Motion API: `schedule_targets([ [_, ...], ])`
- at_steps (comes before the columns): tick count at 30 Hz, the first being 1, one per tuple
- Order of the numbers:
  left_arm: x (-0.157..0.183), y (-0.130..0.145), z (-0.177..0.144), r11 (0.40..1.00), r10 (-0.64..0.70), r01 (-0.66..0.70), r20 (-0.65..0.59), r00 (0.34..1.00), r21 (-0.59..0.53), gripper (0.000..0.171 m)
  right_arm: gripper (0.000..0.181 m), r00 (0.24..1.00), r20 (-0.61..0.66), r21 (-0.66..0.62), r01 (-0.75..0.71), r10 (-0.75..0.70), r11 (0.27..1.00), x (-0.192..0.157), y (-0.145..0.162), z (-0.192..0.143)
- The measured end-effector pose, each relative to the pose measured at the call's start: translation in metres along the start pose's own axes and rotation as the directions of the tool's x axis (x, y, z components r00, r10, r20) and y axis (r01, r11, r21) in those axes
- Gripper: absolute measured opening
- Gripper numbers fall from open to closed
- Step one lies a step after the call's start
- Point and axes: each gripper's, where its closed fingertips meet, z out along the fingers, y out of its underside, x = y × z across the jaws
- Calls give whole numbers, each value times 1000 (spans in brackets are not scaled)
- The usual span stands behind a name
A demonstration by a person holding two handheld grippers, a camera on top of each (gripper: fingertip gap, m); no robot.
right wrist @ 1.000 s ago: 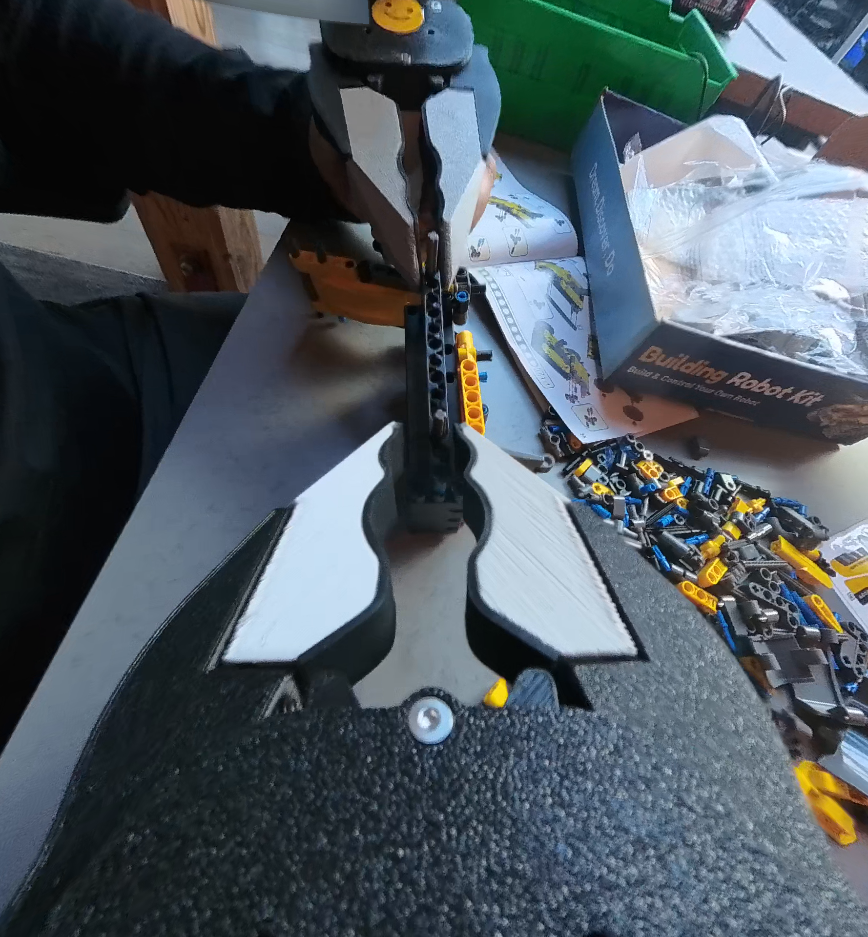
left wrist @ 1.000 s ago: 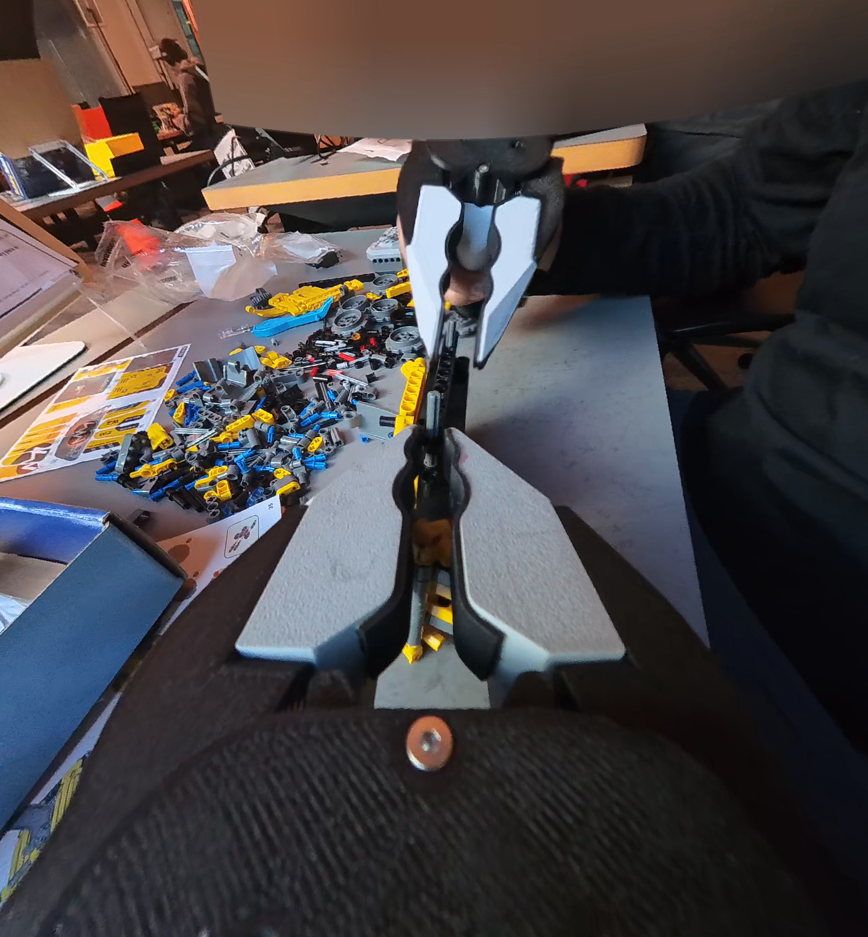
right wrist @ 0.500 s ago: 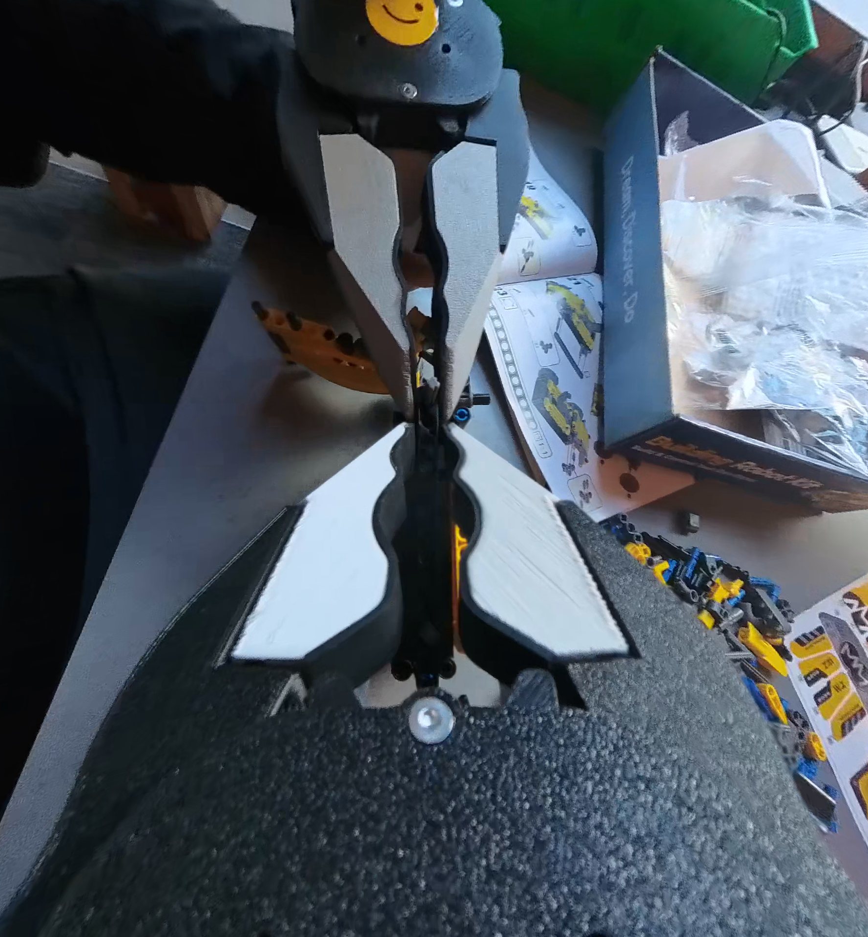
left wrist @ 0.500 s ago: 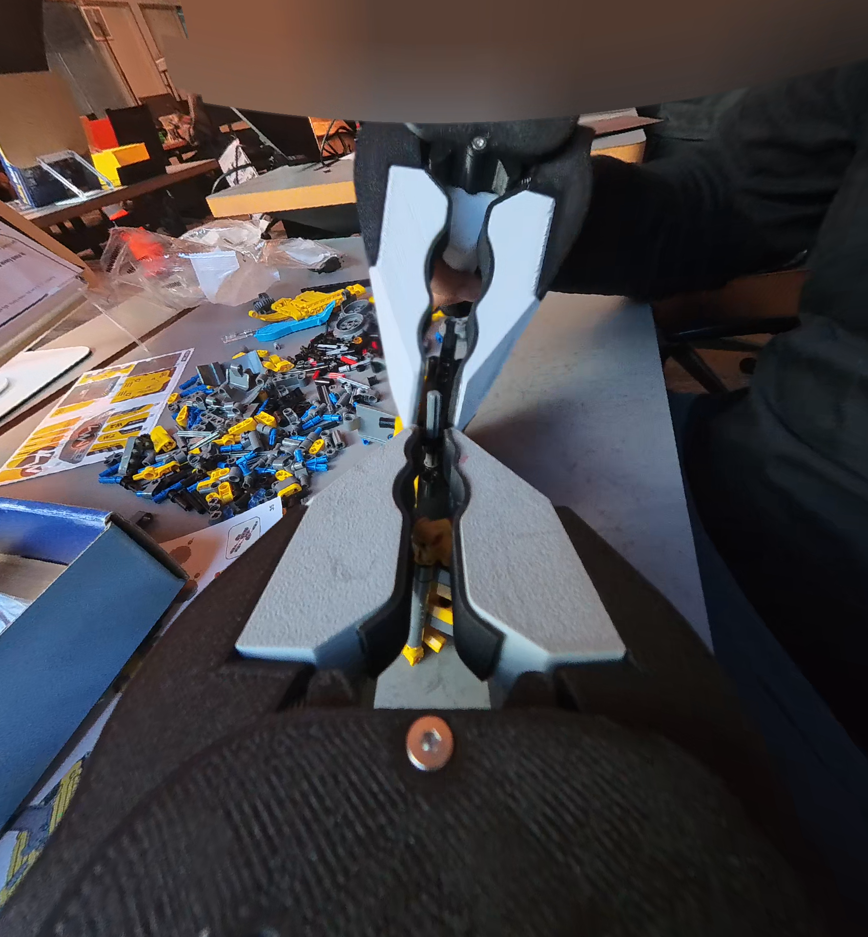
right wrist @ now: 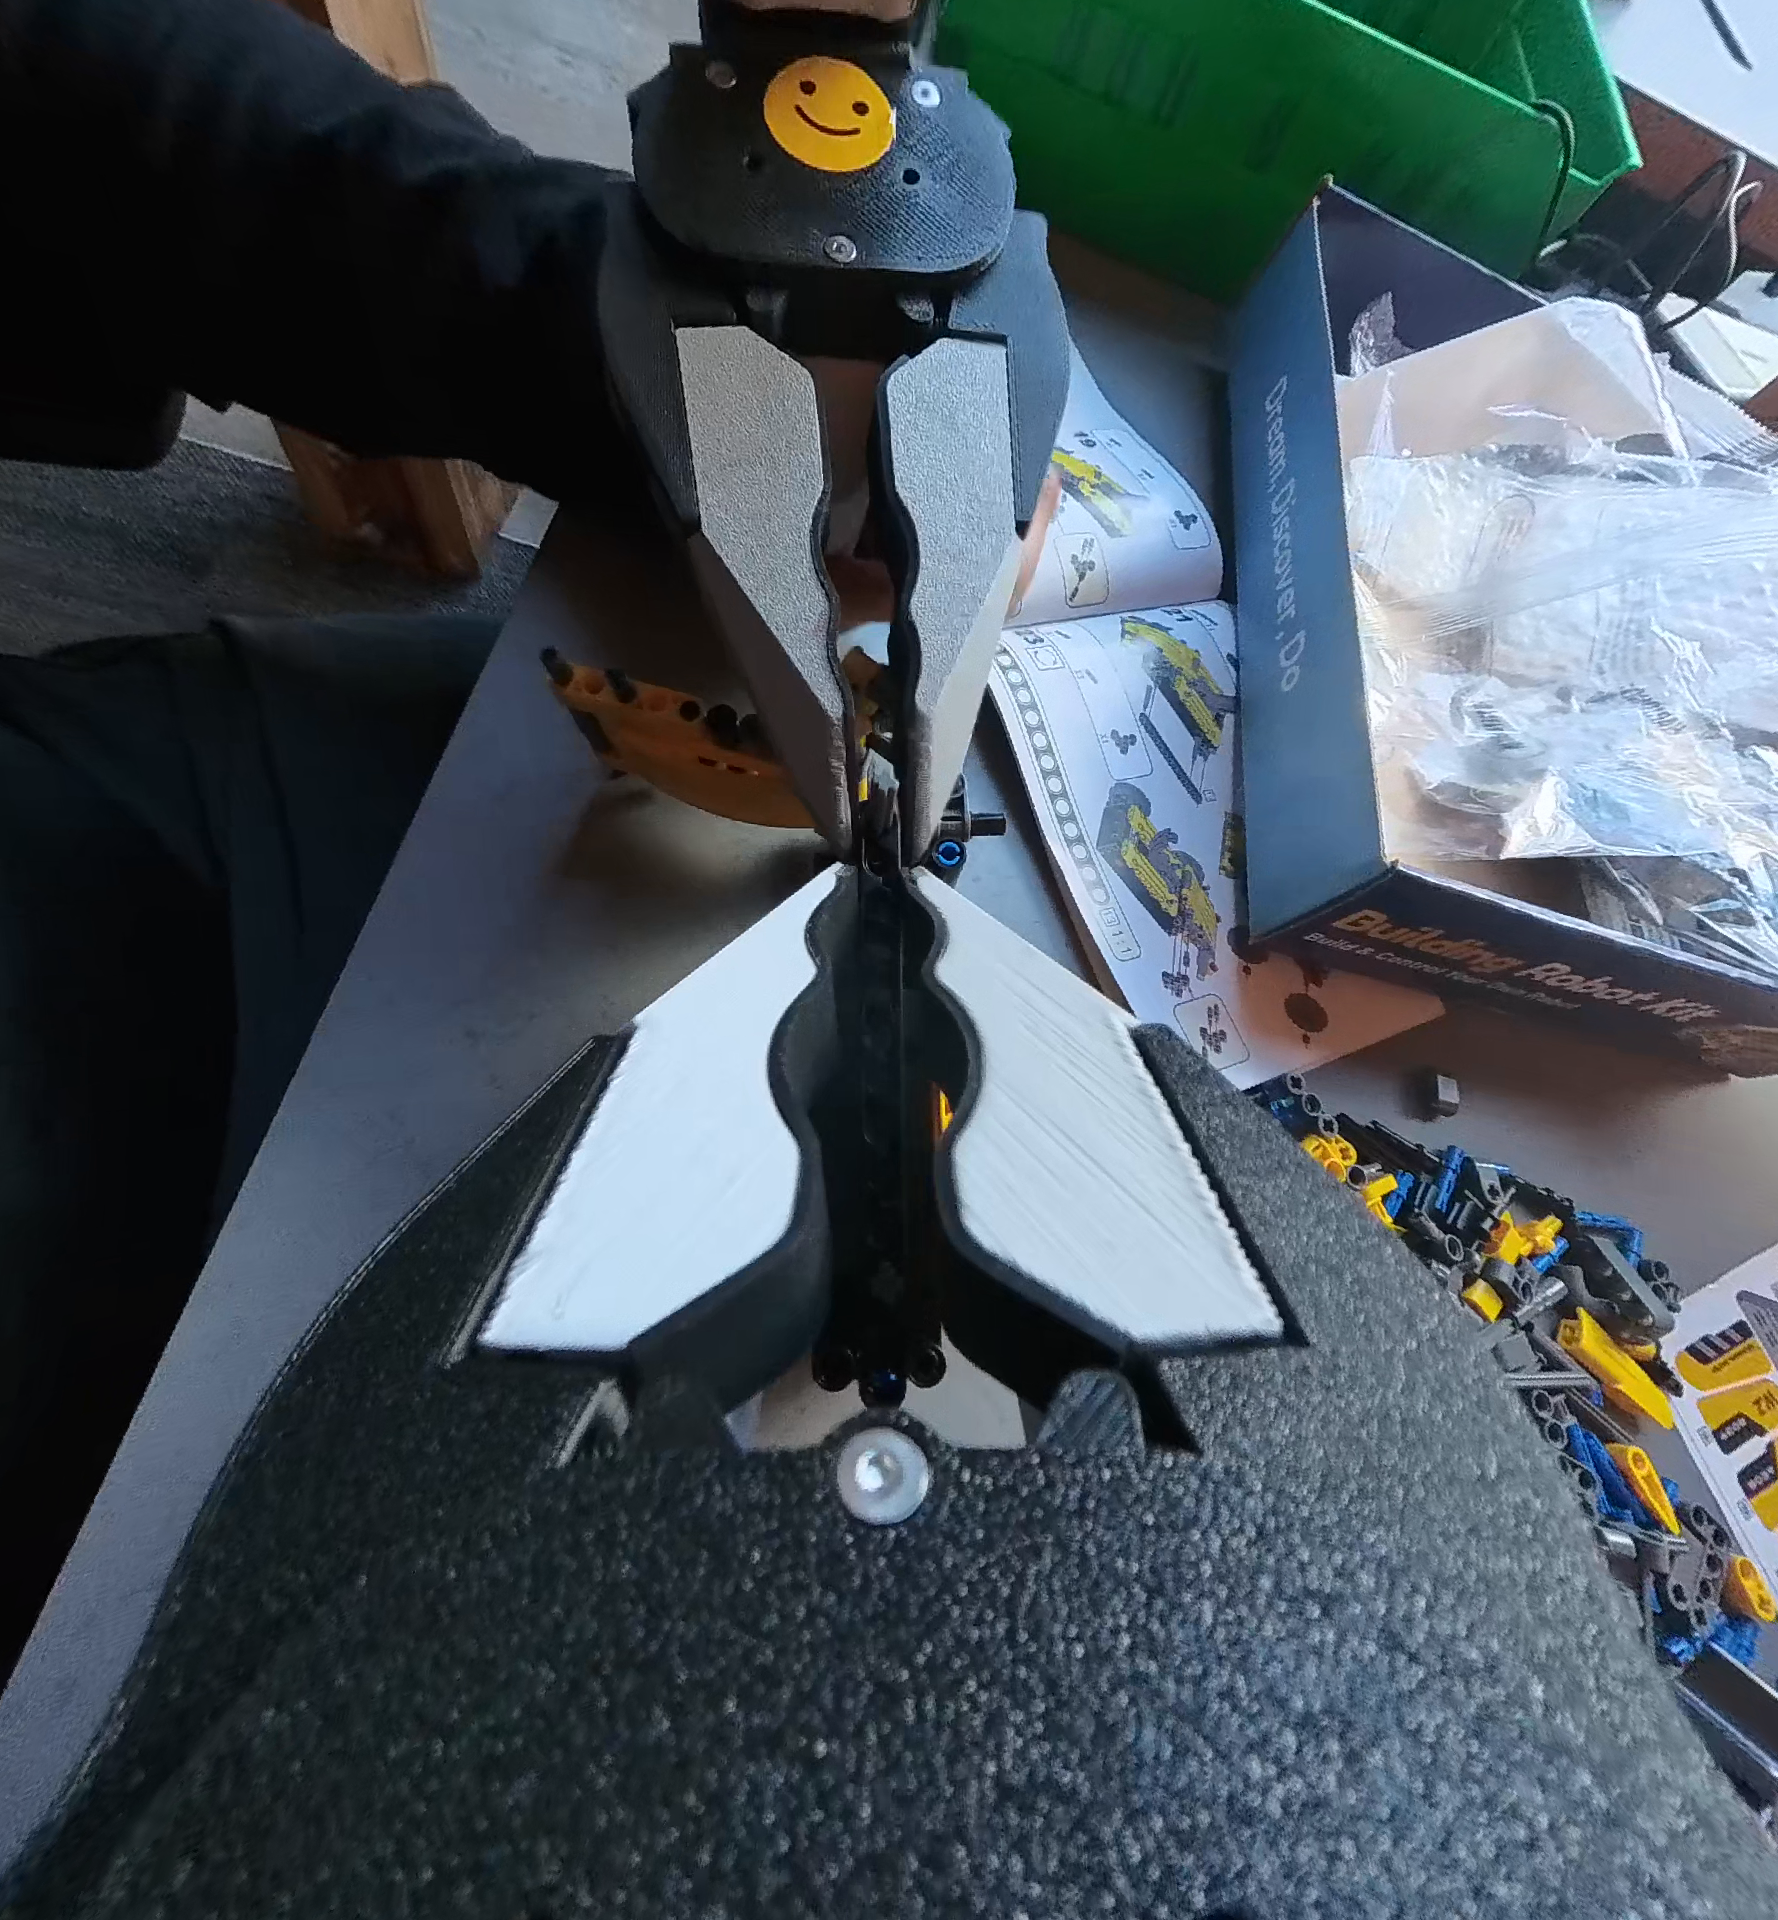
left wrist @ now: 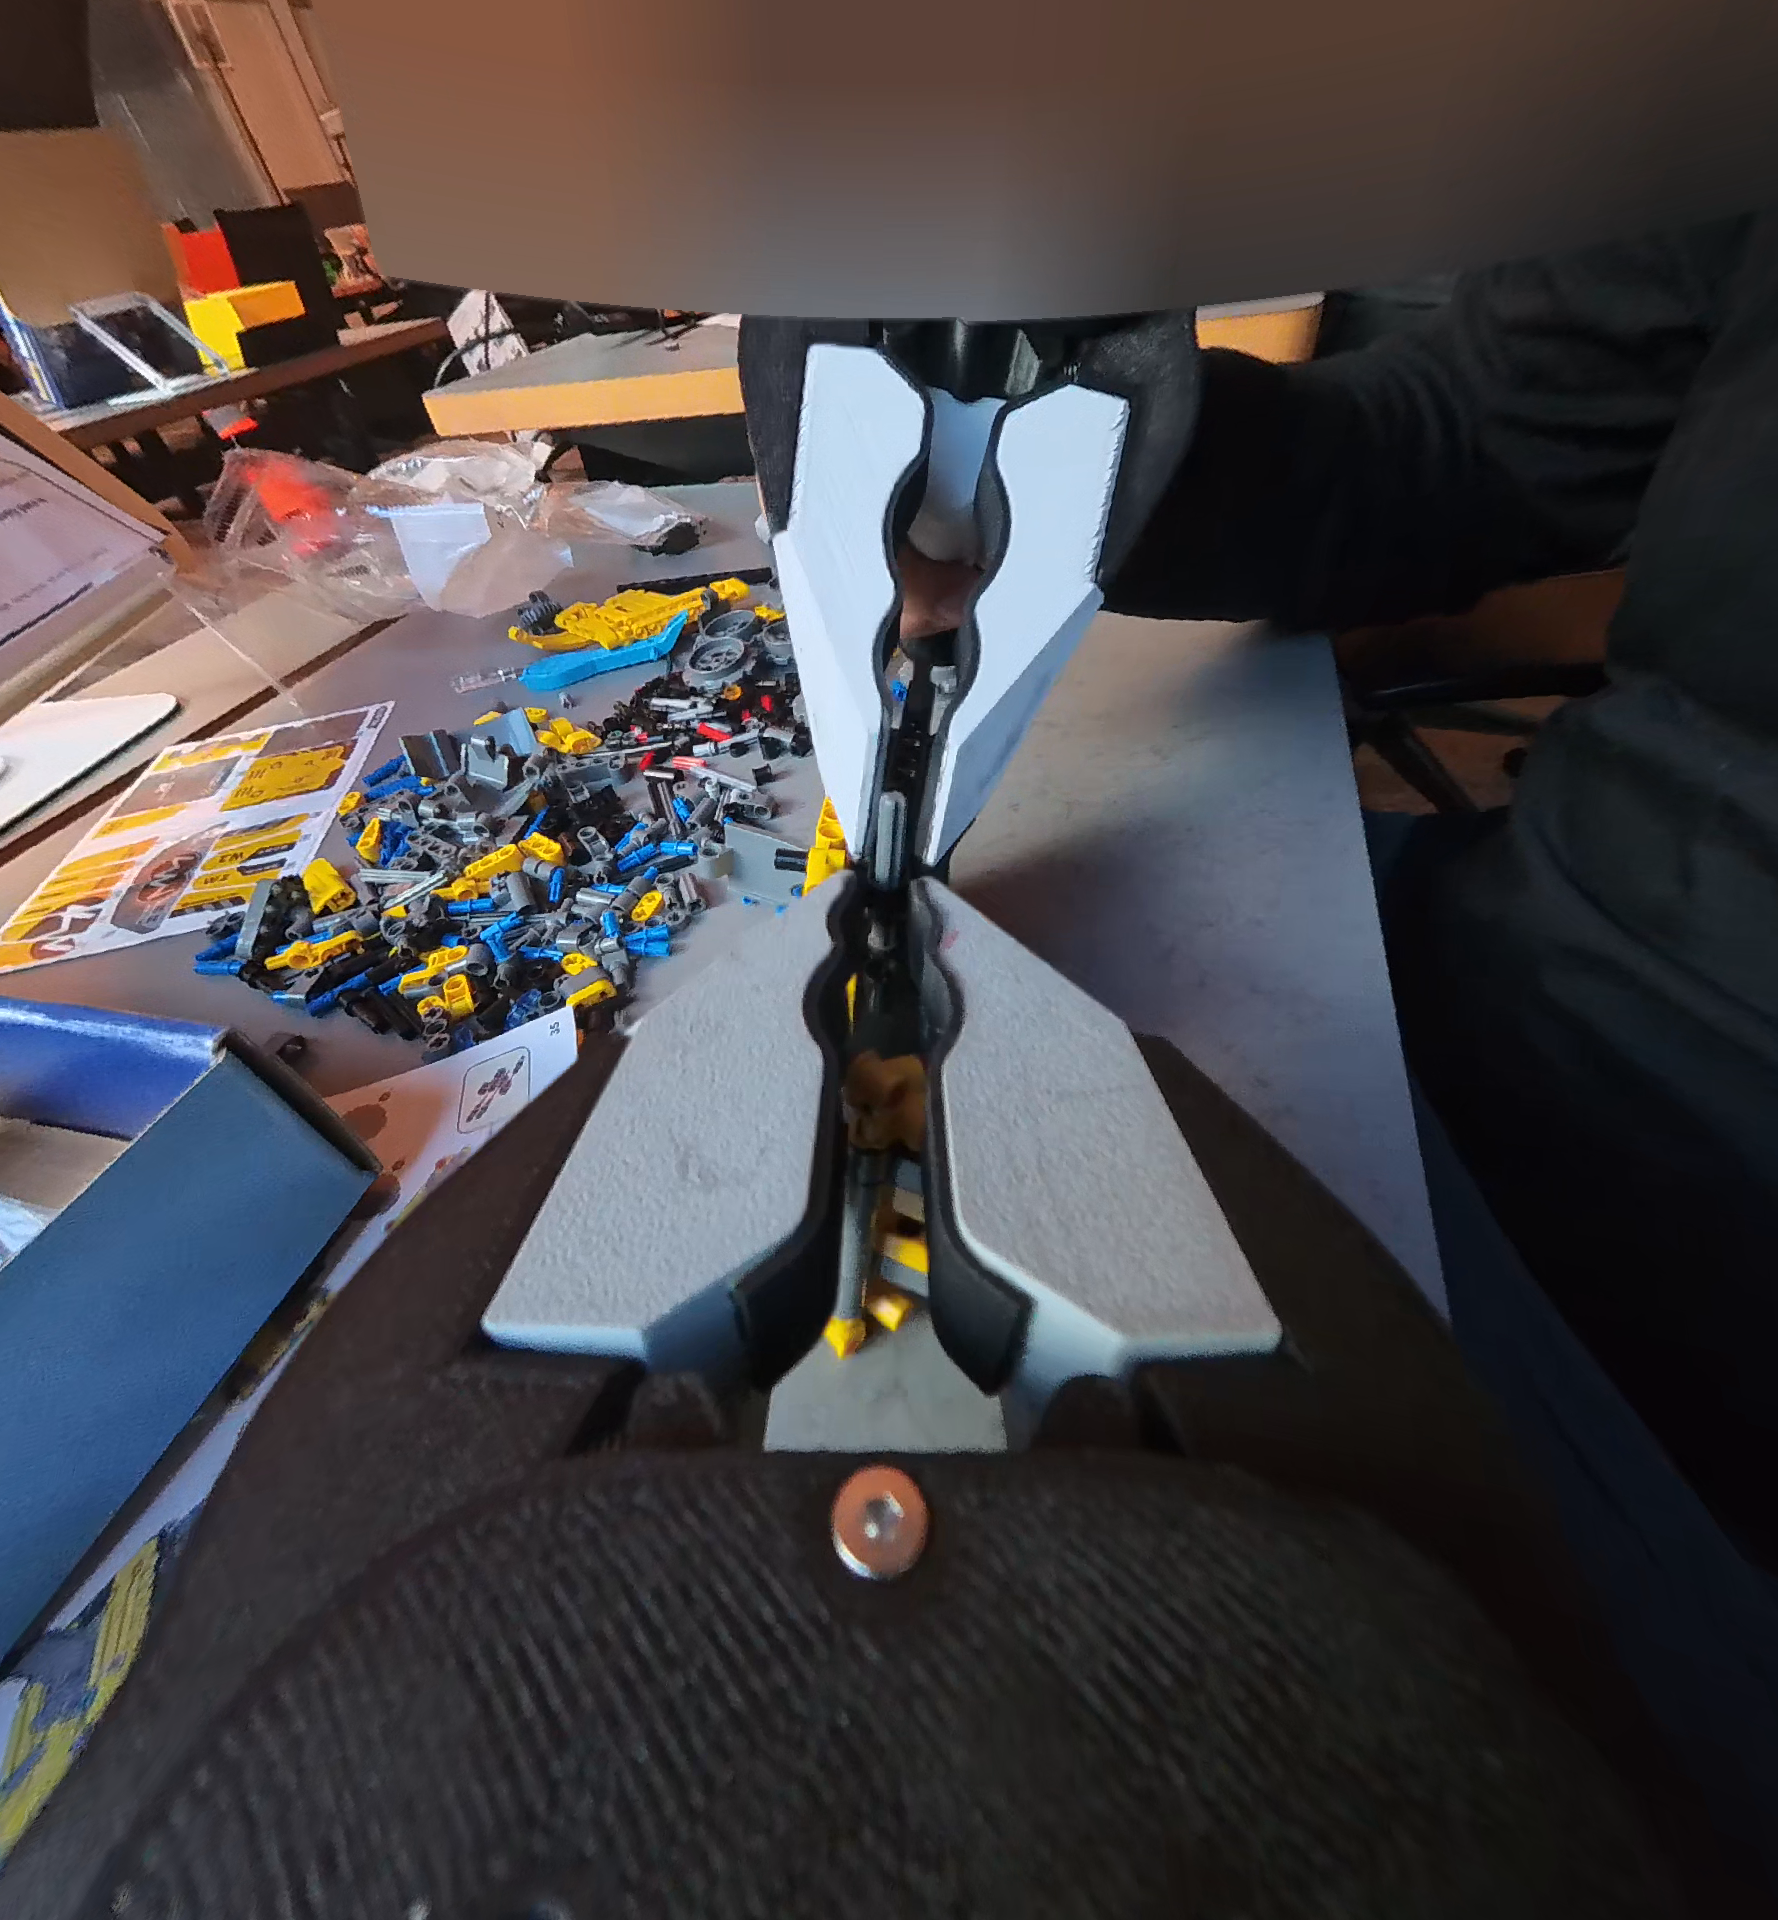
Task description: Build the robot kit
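Both tools are closed tip to tip on one black-and-yellow brick assembly (left wrist: 880, 1112): the left tool (left wrist: 883, 894) is clamped on its yellow-studded end, the right tool (right wrist: 877, 883) on its black perforated beam (right wrist: 877, 1143), above the grey worktop (left wrist: 1155, 831). Just beyond, a heap of loose blue, yellow and grey building pieces (left wrist: 511, 883) is spread beside an instruction booklet (right wrist: 1124, 748) and a dark blue kit box (right wrist: 1300, 675) filled with clear plastic bags (right wrist: 1591, 644).
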Motion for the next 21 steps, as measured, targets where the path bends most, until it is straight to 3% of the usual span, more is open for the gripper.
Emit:
schedule_targets([
  [6,-12,-4,-16,994,-93,95,47,995,-53,48,8,1000,14,0,-3,3,1000,-2,0,0],
  [13,-9,21,2,972,-48,62,67,997,-227,52,8,1000,24,6,-18,18,1000,-1,-1,1],
  [21,-7,22,4,972,-71,81,54,996,-222,47,8,999,29,7,-14,13,1000,-2,0,1],
])
